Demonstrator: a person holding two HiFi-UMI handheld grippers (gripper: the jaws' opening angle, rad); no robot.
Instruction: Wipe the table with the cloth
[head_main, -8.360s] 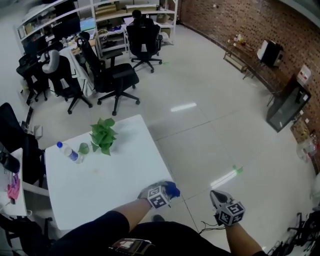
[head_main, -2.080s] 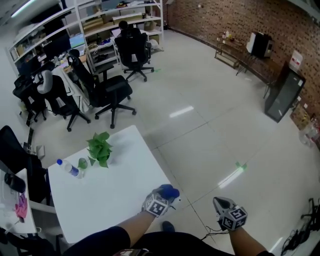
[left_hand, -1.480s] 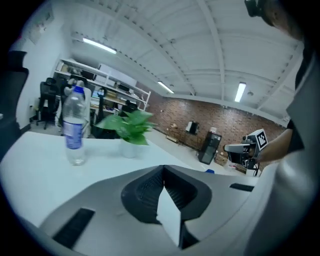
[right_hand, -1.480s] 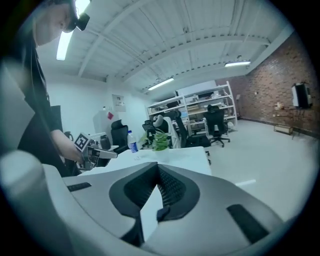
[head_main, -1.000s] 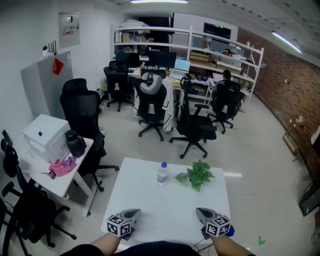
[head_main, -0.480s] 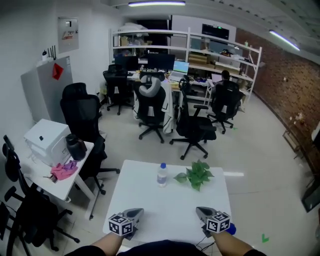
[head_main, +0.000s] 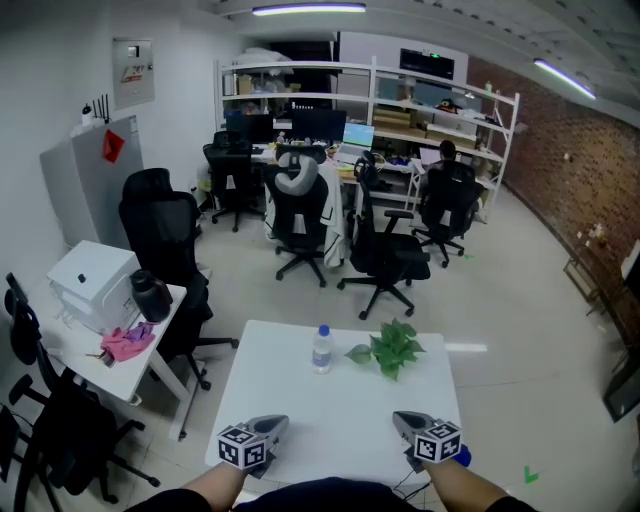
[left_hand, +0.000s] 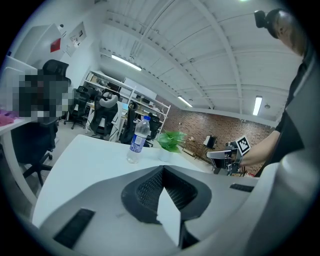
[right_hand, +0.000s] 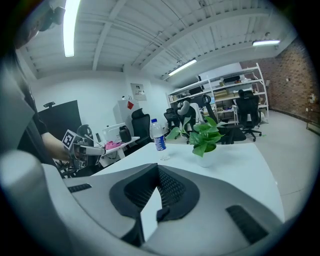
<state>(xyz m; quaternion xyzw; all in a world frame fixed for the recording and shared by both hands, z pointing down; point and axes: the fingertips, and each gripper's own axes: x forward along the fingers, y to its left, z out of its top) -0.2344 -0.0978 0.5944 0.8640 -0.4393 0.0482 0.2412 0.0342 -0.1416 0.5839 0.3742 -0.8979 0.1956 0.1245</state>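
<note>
At the near right corner of the table (head_main: 330, 410) a small blue patch, probably the cloth (head_main: 459, 458), peeks out just beside the right gripper (head_main: 404, 421), on its outer side. That one and the left gripper (head_main: 274, 424) both hover with jaws closed and empty. The right one is much nearer.
</note>
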